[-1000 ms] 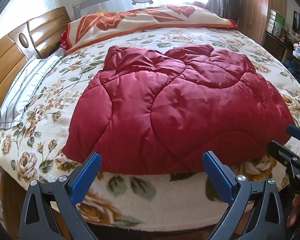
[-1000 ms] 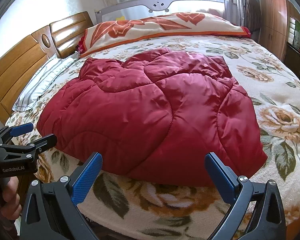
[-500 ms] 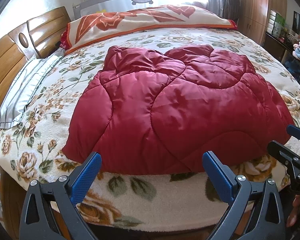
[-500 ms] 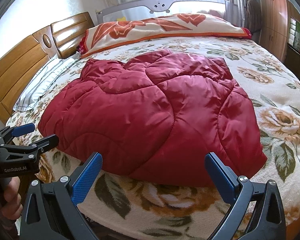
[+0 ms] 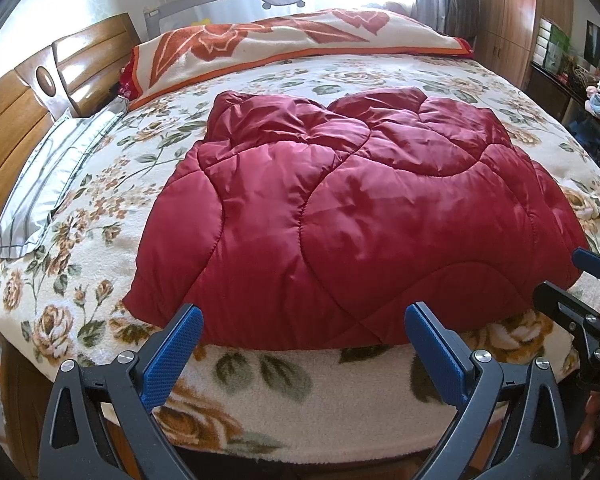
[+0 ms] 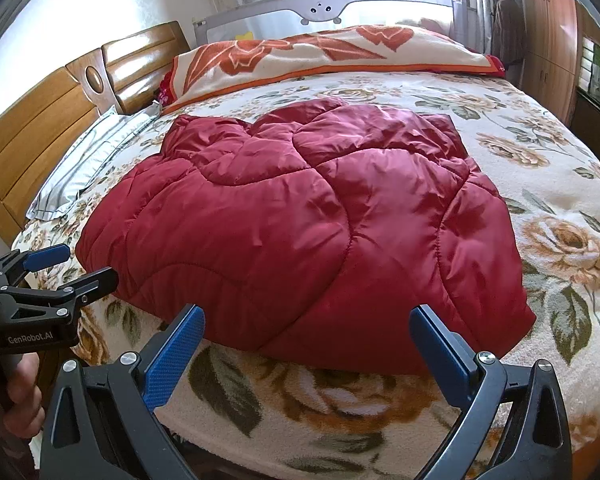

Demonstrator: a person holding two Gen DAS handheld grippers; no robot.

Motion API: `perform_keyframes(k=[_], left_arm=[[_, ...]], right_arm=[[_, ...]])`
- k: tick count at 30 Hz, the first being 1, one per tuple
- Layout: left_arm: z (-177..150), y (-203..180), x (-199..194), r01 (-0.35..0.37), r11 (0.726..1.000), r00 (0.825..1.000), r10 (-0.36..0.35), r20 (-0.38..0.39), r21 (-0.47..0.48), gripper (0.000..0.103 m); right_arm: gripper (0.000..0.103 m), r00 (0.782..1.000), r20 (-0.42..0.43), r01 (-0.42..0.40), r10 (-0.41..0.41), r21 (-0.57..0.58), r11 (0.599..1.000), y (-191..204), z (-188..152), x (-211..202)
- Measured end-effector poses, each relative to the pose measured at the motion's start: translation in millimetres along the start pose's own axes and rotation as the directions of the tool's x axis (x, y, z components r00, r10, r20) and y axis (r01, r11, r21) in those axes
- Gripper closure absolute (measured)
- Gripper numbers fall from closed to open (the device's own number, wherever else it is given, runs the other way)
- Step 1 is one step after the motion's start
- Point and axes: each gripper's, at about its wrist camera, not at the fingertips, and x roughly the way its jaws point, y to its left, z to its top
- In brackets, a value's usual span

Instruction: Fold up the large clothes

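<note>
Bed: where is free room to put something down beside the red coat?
Free: blanket right of the coat, the strip between coat and pillow, and the strip along the near edge. Tighter on the left, by the striped pillowcase.

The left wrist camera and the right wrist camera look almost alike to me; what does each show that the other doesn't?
Only the left wrist view shows cluttered shelves at the far right and the right claw poking in from that side. Only the right wrist view shows the left claw at its left edge, marked GenRobot.AI, with the hand holding it. Both show the red quilted garment spread on the floral bedspread, the orange-flowered blanket, the grey striped pillow, the wooden headboard, and open blue-padded claws.
</note>
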Motion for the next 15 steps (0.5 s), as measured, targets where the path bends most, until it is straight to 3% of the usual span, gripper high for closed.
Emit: perform_keyframes(k=[15], left_arm=[[-0.5,0.4,1.0,-0.003,1.000,1.000,0.003,0.007,0.002,0.001]], right_arm=[[0.000,1.000,0.004,-0.005,0.006,-0.002,1.000,-1.9,1.7,0.7]])
